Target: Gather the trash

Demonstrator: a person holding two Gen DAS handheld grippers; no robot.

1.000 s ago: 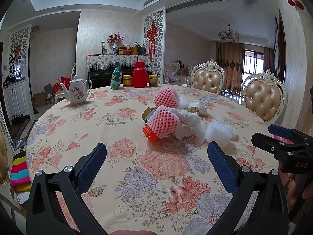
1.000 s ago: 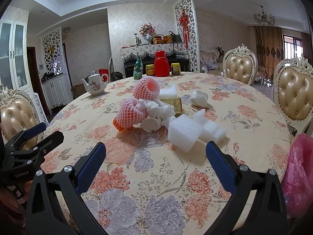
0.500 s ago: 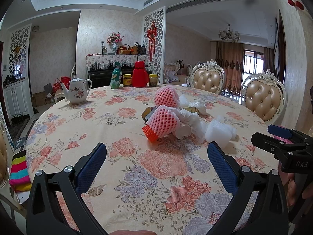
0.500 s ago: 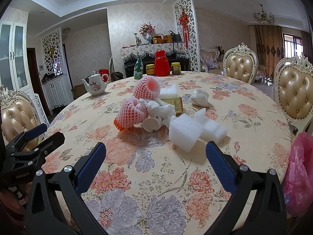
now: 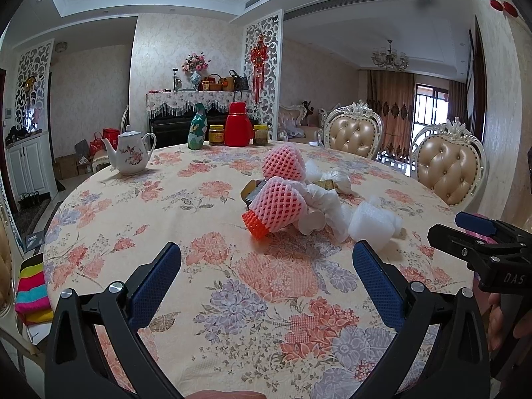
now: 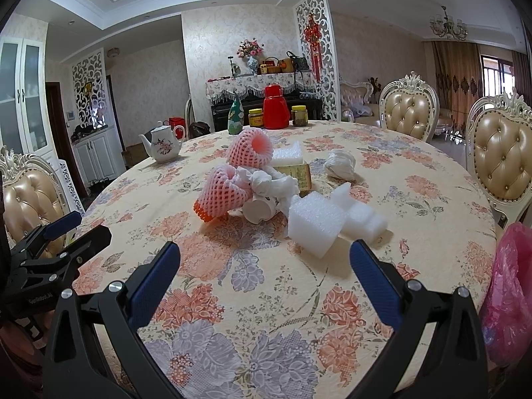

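Both grippers are hovering low over the near edge of the table [image 6: 382, 153], jaws spread wide and holding nothing: the left gripper [image 5: 266, 266] is facing the trash from one side, the right gripper [image 6: 264, 261] from the other.

The trash is sitting in one loose pile near the table's middle, well short of the teapot [image 6: 163, 144] and the red flask [image 6: 276, 108] at the far rim. Nearest the right gripper is lying a white foam block [image 6: 314, 224], touching a smaller foam piece [image 6: 360, 217] just behind it. Left of the block, a pink net sleeve [image 6: 224, 194] is lying on its side, against crumpled white wrap [image 6: 271, 183] and a paper cup [image 6: 259, 211]. A second net sleeve [image 6: 249, 148] is sitting farther back, beside a small yellow box [image 6: 297, 176], and a wad of paper [image 6: 340, 164] is lying apart to the right. A pink bag [image 6: 508, 302] is hanging at the table's right edge, probably the place for it all.

Everything here is looking very light and soft. The foam block is likely squashing and springing back, so pinching across its two flat sides should be holding it. The net sleeves are stretchy and easy to snag; gripping the bunched orange end looks surest. The wrap may be dragging neighbours along.
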